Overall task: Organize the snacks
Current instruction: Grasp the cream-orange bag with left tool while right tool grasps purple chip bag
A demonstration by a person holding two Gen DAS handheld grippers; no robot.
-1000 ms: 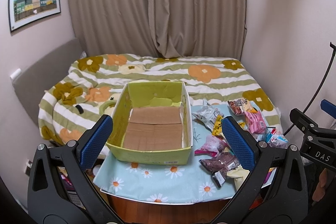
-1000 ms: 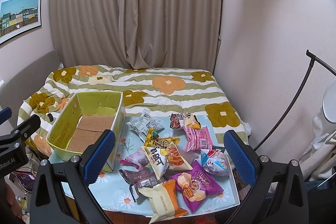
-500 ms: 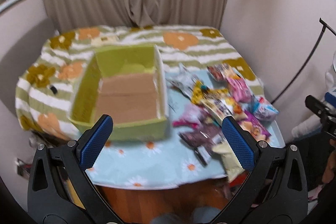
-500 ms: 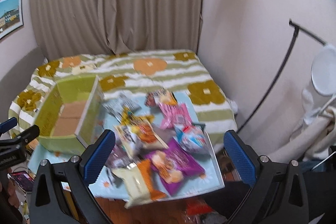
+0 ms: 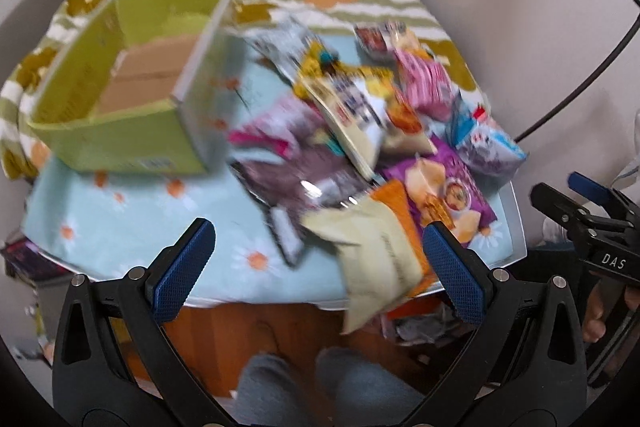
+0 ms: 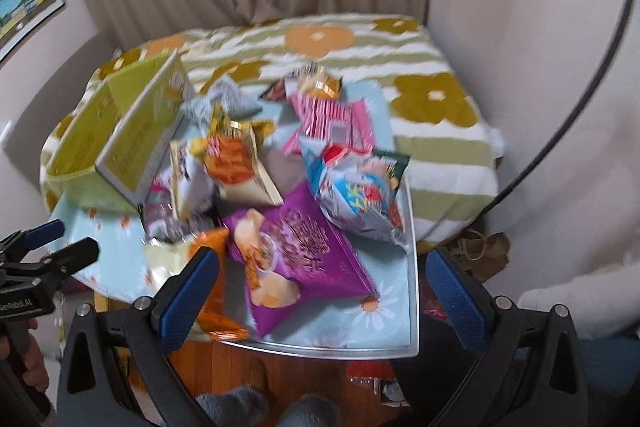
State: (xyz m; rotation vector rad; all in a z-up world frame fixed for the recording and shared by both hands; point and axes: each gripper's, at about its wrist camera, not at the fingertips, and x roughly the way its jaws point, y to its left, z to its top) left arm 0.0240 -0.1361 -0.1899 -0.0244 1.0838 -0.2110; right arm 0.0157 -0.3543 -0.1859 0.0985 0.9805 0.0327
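Left gripper (image 5: 318, 269) agape, right gripper (image 6: 322, 287) too (empty) — snacks (image 6: 296, 259) below

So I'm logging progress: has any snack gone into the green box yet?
No, the green box shows only its bare cardboard floor, and the snack packets all lie outside it on the table.

Soft, even indoor light; both views smeared by motion blur, worst across the snack packets (image 5: 360, 131), with a glare spot near centre; fisheye bending and black corners from 10 to 2 o'clock
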